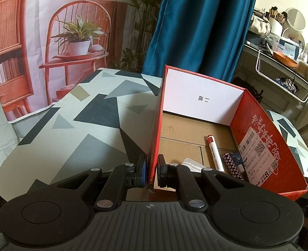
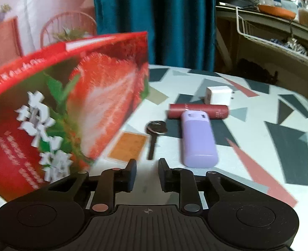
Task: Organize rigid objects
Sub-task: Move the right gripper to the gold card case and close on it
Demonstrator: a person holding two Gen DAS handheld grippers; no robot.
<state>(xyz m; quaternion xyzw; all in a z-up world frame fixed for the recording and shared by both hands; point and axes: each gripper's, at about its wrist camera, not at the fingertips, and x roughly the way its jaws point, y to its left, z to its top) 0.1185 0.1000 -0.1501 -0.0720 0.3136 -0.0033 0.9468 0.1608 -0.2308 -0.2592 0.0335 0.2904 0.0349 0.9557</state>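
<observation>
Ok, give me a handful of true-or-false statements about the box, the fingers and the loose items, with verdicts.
1. The left gripper is clamped on a wall of the red box. True.
2. The box is empty. False: a white marker and other small items lie inside.
3. The right gripper holds the purple case. False: its fingers are empty.
4. The purple case overlaps the maroon tube. True.
5. A key lies on the table. True.
</observation>
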